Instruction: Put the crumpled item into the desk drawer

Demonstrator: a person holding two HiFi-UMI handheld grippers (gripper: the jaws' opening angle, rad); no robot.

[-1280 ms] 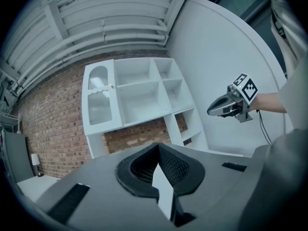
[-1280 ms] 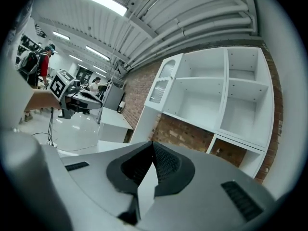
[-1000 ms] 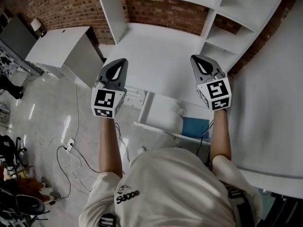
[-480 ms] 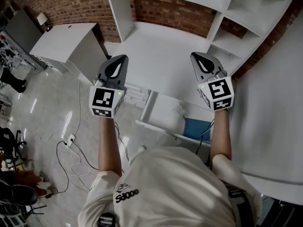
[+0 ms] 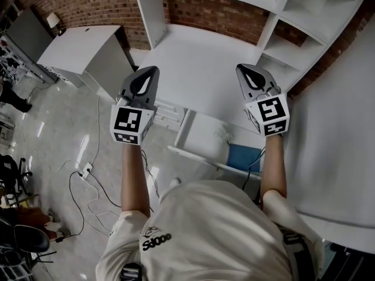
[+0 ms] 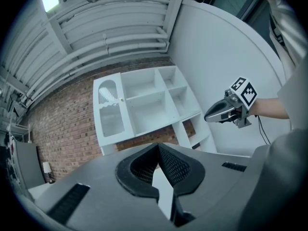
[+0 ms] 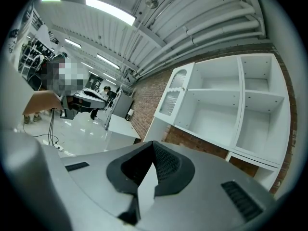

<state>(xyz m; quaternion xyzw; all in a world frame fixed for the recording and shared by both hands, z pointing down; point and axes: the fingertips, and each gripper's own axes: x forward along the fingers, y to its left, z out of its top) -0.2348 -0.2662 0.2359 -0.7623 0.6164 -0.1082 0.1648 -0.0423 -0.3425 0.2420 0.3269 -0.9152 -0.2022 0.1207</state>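
Observation:
In the head view both grippers hover side by side above the front edge of the white desk [image 5: 199,63]. My left gripper [image 5: 153,69] is shut with nothing between its jaws, and so is my right gripper [image 5: 241,69]. Below the desk's edge the drawer [image 5: 202,148] stands pulled out. A small pale crumpled item [image 5: 221,135] lies inside it, between the two arms. The left gripper view shows my left gripper [image 6: 158,146] closed and pointing up at the shelves, with the right gripper [image 6: 208,117] off to its right. The right gripper view shows my right gripper [image 7: 153,144] closed too.
A white shelf unit [image 5: 293,16] rises from the back of the desk against a brick wall [image 5: 88,2]. A low white cabinet [image 5: 79,51] stands to the left. Cables [image 5: 88,183] lie on the floor. A blue box [image 5: 243,157] sits under the desk, and a white panel [image 5: 340,127] is at the right.
The head view has drifted slightly, so the desk sits a little further right and lower in the picture. Both grippers stay shut and hold their places above the desk's front edge.

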